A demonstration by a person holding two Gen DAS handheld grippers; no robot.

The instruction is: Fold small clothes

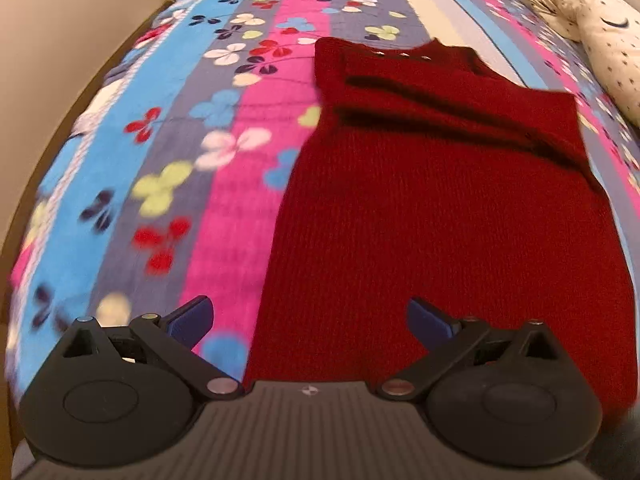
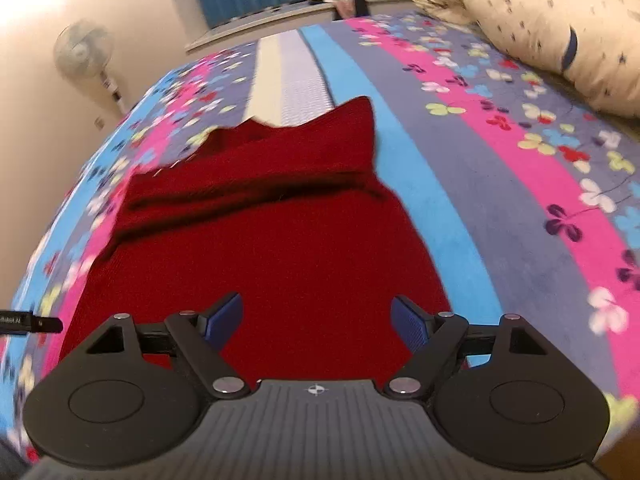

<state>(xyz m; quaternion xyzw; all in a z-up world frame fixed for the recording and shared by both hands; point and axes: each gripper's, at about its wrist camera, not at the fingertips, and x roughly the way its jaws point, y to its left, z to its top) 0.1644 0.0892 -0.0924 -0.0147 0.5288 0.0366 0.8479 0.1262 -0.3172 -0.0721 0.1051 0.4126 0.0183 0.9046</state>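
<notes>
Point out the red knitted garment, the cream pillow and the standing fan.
red knitted garment (image 1: 460, 216): left wrist view, middle of the knit body.
cream pillow (image 2: 560, 28): right wrist view, its patterned face.
standing fan (image 2: 82, 50): right wrist view, the round head.

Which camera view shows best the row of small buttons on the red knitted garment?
The left wrist view. There the buttons show as pale dots just below the neckline of the red knitted garment. In the right wrist view the same garment is blurred, and only a faint pale trace shows near its far left edge.
</notes>
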